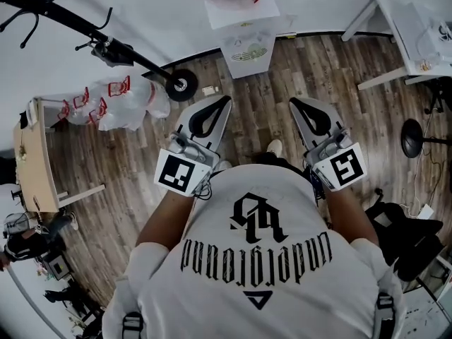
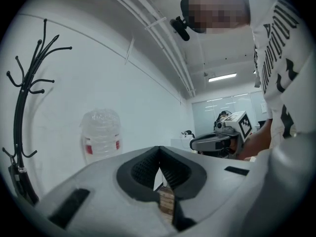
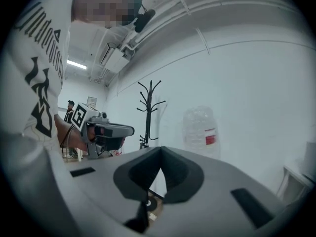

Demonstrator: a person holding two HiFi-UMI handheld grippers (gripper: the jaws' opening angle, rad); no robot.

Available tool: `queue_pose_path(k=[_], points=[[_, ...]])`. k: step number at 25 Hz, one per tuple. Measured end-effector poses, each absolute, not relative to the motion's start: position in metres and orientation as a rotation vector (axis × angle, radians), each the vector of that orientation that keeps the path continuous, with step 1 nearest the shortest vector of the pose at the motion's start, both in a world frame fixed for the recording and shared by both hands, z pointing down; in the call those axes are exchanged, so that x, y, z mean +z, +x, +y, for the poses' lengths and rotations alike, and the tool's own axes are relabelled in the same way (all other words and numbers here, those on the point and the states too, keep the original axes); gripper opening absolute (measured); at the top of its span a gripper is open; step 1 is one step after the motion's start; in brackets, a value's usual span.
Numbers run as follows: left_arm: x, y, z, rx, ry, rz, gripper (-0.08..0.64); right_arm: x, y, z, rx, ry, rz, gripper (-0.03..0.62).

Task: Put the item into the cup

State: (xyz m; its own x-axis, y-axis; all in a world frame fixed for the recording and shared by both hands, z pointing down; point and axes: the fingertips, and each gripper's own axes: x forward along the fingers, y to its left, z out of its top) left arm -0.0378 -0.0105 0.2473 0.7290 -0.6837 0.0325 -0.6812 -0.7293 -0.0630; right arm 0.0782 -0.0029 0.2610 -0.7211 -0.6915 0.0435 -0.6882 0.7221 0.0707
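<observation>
No cup and no loose item shows in any view. In the head view my left gripper (image 1: 224, 99) and right gripper (image 1: 293, 101) are held side by side in front of the person's chest, above the wooden floor and pointing toward the wall. Both are shut with their tips together and nothing between them. The left gripper view shows its own jaws (image 2: 159, 148) closed and the right gripper (image 2: 217, 142) off to the right. The right gripper view shows its jaws (image 3: 160, 149) closed and the left gripper (image 3: 106, 132) at the left.
A water dispenser (image 1: 244, 44) with a big clear bottle (image 2: 101, 132) stands at the wall ahead. A black coat rack (image 1: 63, 16) and plastic bags (image 1: 113, 101) are at the left, beside a wooden table (image 1: 32, 161). A white table (image 1: 395, 27) and black stool (image 1: 413, 138) are at the right.
</observation>
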Motion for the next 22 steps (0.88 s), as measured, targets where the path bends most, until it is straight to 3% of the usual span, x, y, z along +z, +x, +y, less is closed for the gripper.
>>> queue_pose_path(k=[13,22], points=[[0.242,-0.161,0.083,-0.050,-2.921,1.011,0.008,0.258,-0.031,0.101,-0.071,1.297,-2.798,0.005],[0.238,-0.201,0.126,-0.008,-2.957,0.976,0.008,0.251,-0.074,0.155,-0.105,1.317,-2.789,0.005]])
